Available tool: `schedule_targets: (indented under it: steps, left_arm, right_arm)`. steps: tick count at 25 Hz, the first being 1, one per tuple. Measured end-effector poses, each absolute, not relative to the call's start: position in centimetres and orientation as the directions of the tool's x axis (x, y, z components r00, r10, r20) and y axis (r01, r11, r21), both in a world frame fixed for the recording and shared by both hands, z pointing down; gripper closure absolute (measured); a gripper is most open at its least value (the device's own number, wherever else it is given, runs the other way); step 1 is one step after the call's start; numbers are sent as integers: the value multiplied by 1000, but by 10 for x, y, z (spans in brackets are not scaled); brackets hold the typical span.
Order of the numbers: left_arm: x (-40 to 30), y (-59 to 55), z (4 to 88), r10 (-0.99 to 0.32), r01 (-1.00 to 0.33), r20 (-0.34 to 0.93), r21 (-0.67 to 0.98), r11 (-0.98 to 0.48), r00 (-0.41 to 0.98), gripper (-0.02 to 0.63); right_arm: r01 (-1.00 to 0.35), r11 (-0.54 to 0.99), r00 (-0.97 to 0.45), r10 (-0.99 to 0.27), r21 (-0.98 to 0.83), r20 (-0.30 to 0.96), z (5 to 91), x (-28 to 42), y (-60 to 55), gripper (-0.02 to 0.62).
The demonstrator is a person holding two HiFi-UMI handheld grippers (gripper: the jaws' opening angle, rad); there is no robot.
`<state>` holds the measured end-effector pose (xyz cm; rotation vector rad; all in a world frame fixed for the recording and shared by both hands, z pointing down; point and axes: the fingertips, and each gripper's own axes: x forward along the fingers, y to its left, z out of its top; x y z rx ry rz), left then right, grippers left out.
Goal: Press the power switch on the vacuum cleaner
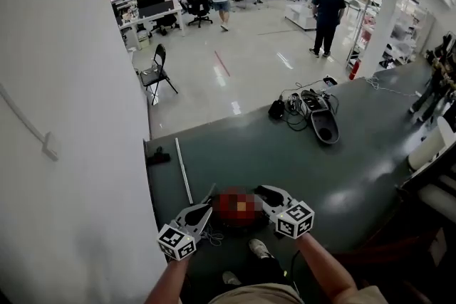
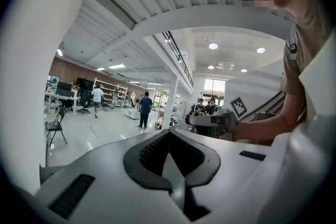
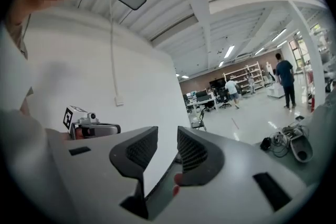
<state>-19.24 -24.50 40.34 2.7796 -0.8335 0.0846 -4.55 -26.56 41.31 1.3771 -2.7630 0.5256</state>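
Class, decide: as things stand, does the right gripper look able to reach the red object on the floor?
Probably yes: the right gripper hovers right beside the red object, jaws apart, with nothing visible between them.

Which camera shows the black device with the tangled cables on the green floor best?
The head view: the black device lies whole amid its cables. The right gripper view catches the device small near the right edge; the left gripper view misses it.

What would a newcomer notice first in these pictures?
First, the two tongs held low before the person: the left tongs shut, the right tongs slightly open and empty. Between them lies a red object, partly blurred; farther off on the dark green floor sits a tangle of cables.
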Motion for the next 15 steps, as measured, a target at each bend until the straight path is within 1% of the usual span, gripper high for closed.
schedule_targets:
  steps: [3, 6, 11, 15]
  left_arm:
    - [-209, -221, 383, -523, -532, 99, 174, -829, 847, 598]
    - [-231, -207, 371, -544, -550, 85, 166, -819, 835, 598]
    - [-269, -196, 365, -617, -617, 69, 194, -763, 784, 598]
    - [-303, -198, 364, -704, -699, 70, 224, -679, 706, 597]
  right_arm:
    - [-836, 495, -531, -838, -238, 123, 378, -13, -236, 491]
    - [-875, 443, -466, -881, -196, 88, 351, 22, -209, 491]
    - [-925, 363, -373, -925, -115, 78, 329, 91, -172, 491]
    - [-949, 305, -313, -944, -83, 101, 330, 143, -164, 491]
